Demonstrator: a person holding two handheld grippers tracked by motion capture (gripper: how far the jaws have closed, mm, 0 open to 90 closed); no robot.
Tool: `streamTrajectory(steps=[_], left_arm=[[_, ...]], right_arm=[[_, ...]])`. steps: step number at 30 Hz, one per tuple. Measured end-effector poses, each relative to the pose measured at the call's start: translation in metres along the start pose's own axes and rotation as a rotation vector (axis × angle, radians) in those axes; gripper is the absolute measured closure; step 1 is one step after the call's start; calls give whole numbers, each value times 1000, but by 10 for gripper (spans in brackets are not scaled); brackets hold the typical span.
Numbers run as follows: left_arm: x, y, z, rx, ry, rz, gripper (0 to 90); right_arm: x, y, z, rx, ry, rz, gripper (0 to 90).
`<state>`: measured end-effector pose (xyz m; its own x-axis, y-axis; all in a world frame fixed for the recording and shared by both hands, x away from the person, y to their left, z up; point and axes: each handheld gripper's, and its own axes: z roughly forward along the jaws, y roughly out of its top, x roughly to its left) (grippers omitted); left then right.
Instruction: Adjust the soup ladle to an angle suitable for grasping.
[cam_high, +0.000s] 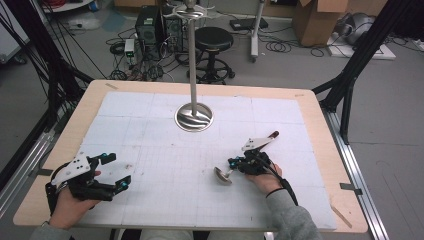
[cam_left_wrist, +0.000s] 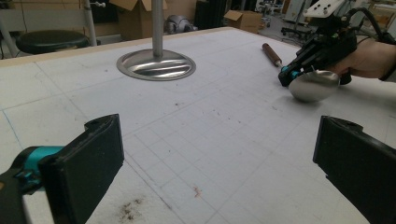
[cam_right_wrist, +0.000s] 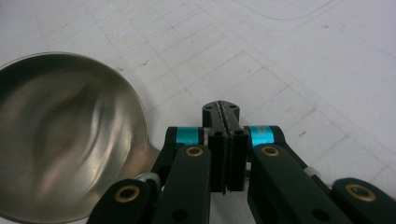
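Note:
A steel ladle lies on the white mat, its bowl (cam_high: 222, 175) (cam_left_wrist: 313, 85) (cam_right_wrist: 60, 135) turned on its side and its brown handle tip (cam_high: 273, 134) (cam_left_wrist: 271, 52) pointing to the far right. My right gripper (cam_high: 234, 163) (cam_left_wrist: 286, 76) (cam_right_wrist: 226, 135) is over the ladle's neck just beside the bowl. Its jaws are pressed shut with nothing seen between them, and the neck slips under its left linkage. My left gripper (cam_high: 117, 171) (cam_left_wrist: 215, 158) hovers wide open at the near left, facing the ladle across bare mat.
A steel stand rises from a round base (cam_high: 194, 117) (cam_left_wrist: 155, 64) at the middle back of the mat, with hooks at its top (cam_high: 190, 9). The wooden table edge (cam_high: 330, 150) frames the mat. A stool and boxes stand on the floor beyond.

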<state>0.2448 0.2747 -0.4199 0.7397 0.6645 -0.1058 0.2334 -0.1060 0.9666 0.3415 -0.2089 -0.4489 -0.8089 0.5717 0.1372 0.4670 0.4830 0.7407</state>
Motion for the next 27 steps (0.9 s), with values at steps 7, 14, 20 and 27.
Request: streamTrajectory(steps=[7,14,20,27], left_arm=[[0,0,0,2,0,-2,24],[0,0,0,8,0,-3,24],[-1,-1,1,13,0,-4,24],[0,0,0,10,-1,-2,24]], right_arm=[[0,-3,-6,16,14,16,900],[2,-9,-9,0,1,29,900],[6,-8,-9,2,3,23,900],[14,-9,-10,20,21,13,900]])
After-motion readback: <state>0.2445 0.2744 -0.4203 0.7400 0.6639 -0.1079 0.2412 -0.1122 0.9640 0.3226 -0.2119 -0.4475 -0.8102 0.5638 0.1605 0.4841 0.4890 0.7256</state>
